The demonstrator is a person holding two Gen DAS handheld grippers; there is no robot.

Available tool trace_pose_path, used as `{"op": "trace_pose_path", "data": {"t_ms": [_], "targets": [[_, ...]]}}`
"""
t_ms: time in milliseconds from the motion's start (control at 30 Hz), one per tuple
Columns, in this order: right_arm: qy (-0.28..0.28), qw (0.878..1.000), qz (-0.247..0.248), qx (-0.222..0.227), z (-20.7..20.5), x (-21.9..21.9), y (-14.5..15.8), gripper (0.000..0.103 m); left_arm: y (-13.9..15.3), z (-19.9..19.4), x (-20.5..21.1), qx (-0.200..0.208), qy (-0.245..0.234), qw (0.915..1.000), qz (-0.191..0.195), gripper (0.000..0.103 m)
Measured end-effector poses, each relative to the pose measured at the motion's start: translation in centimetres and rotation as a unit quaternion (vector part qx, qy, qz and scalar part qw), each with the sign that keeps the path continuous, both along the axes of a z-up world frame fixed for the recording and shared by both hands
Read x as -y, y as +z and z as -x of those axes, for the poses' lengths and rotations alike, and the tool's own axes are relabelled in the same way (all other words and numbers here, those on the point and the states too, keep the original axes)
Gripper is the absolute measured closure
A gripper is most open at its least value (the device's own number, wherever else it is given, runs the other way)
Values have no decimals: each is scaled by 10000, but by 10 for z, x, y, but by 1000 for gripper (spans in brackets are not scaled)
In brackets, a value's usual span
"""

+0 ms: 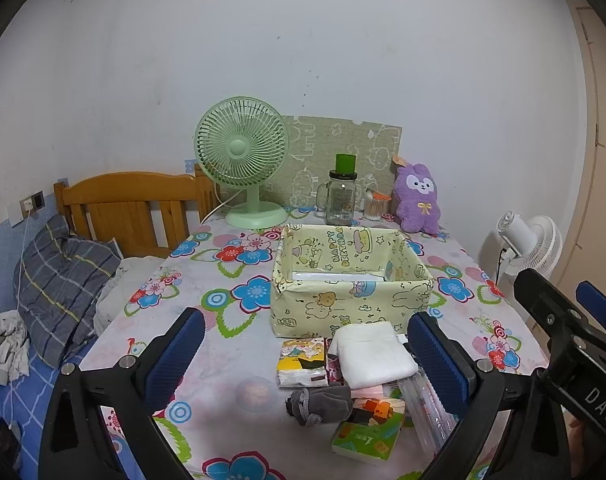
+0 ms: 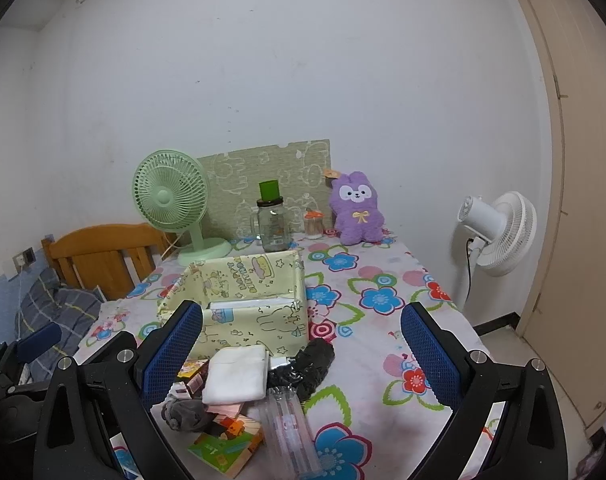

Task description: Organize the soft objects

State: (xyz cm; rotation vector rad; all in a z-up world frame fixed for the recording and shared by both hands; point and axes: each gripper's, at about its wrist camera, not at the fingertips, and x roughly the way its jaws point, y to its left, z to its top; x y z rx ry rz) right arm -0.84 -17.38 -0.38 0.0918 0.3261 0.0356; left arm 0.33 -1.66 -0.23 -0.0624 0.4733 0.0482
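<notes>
A pale yellow cartoon-print box point(image 1: 349, 308) point(image 2: 259, 320) stands open on the flowered table. In front of it lies a pile: a folded white cloth point(image 1: 373, 354) point(image 2: 237, 374), a grey soft pouch point(image 1: 319, 402) point(image 2: 183, 410), a tissue pack point(image 1: 303, 362), a green booklet point(image 1: 367, 436) point(image 2: 225, 446), a clear plastic case point(image 1: 429, 412) point(image 2: 289, 426). A black sock point(image 2: 309, 366) lies right of the cloth. My left gripper point(image 1: 303, 356) is open above the pile. My right gripper point(image 2: 301, 350) is open, also over the pile. Both are empty.
A green desk fan point(image 1: 243, 160) point(image 2: 175, 204), a glass jar with a green cup point(image 1: 341, 196) point(image 2: 273, 220), a swab jar point(image 1: 375, 206) and a purple plush point(image 1: 417, 200) point(image 2: 357, 210) stand at the table's back. A bed with pillow point(image 1: 63, 284) lies left. A white floor fan point(image 2: 497, 232) stands right.
</notes>
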Motion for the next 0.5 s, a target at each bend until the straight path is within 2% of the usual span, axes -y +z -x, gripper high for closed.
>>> {"op": "trace_pose_path", "data": {"t_ms": [500], "targets": [[-5,10000,4,10,2,-1,1,2,0,0,0,16,4,10000,-3,3]]}}
